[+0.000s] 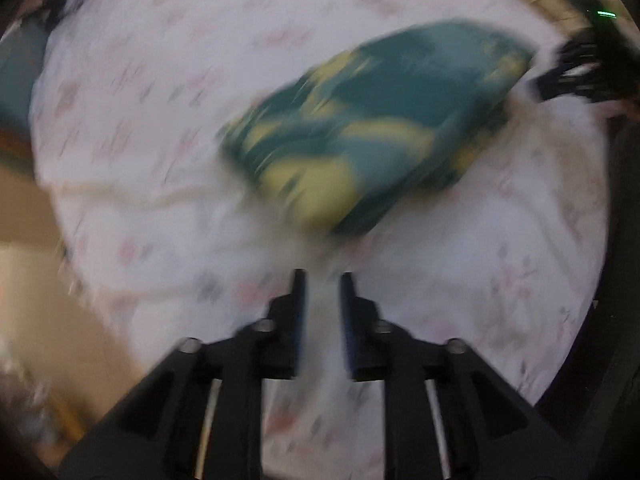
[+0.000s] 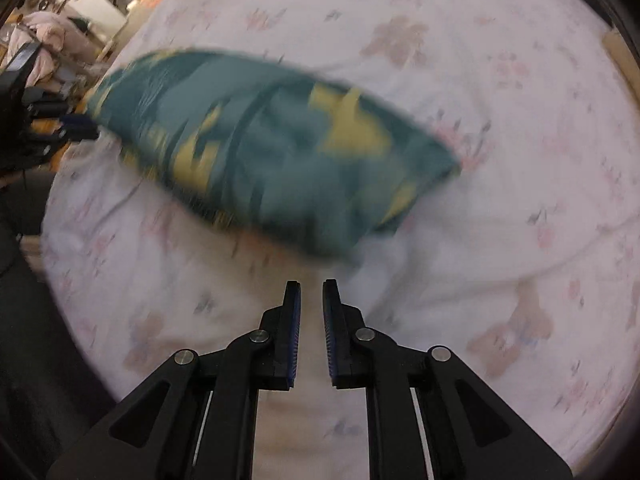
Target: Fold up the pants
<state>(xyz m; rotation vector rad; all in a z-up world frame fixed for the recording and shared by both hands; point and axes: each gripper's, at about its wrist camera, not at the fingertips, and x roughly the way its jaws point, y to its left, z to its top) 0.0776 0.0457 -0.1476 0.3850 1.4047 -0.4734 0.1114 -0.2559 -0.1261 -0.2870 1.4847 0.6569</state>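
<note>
I am looking down from both wrist cameras at a bed (image 2: 500,128) covered by a white sheet printed with faint pink and grey flowers. The sheet is wrinkled, with long creases running across it. Both views are smeared by blur.

The pants (image 2: 272,152), teal with yellow patches, lie as a compact folded bundle on the sheet, near the middle of the bed, just ahead of both sets of fingertips.

My left hand-held gripper (image 1: 323,280) points down at bare sheet with its jaws a narrow gap apart and nothing between them. My right hand-held gripper (image 2: 311,286) does the same, its blue-padded jaws slightly parted and empty. Neither touches the pants.

Beyond the bed's far left corner, the right view shows a cluttered room: a heap of pink cloth (image 2: 52,40) and pale furniture (image 2: 100,4). The left view shows tan floor (image 1: 40,208) beside the bed.
</note>
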